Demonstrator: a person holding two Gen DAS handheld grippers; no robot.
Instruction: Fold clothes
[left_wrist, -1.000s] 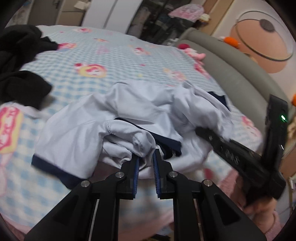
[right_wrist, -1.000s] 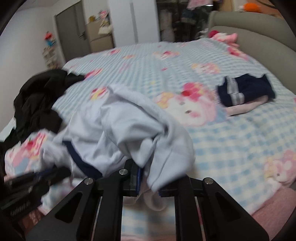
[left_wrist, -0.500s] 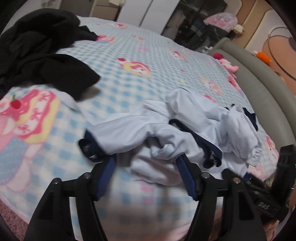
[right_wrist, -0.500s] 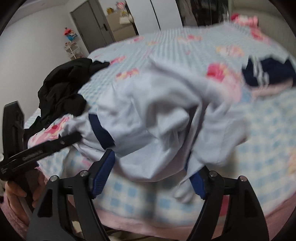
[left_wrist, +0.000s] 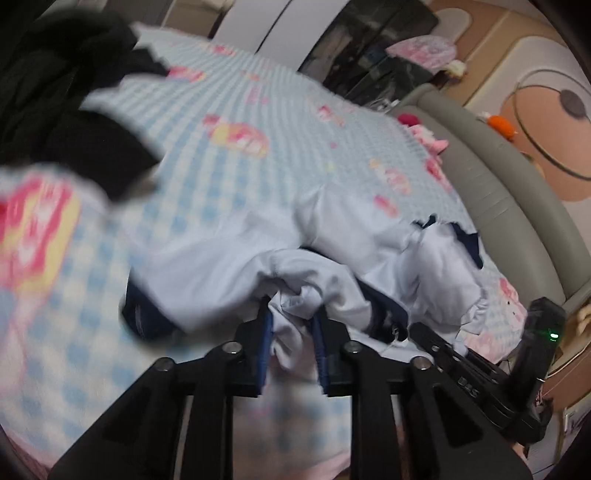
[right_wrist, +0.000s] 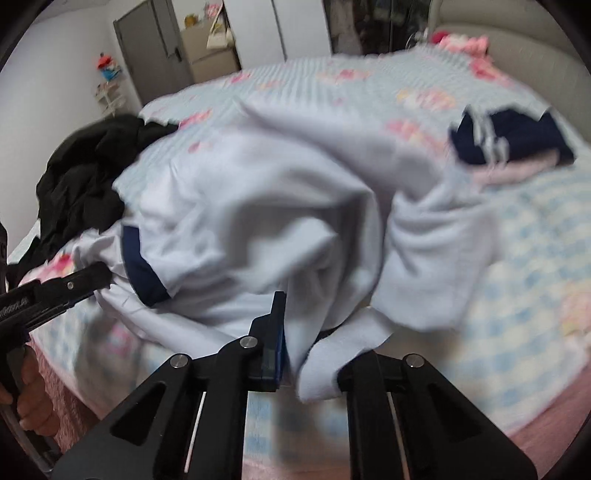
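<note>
The pale blue garment (left_wrist: 236, 258) lies bunched on the checked bed (left_wrist: 229, 155). The left hand-held gripper (left_wrist: 291, 332) is clamped on a fold at its near edge. The right hand-held gripper (right_wrist: 306, 332) is likewise clamped on cloth. Black clothes (right_wrist: 81, 184) lie beside.

We see a bed with a blue-and-white checked cover printed with pink cartoon figures (right_wrist: 535, 236). Lying on it: a crumpled pale-blue garment with navy trim (right_wrist: 258, 206) near the front edge, a heap of black clothing (right_wrist: 77, 184) at its left side, and a small folded navy-and-pink pile (right_wrist: 513, 144) further right.
</note>
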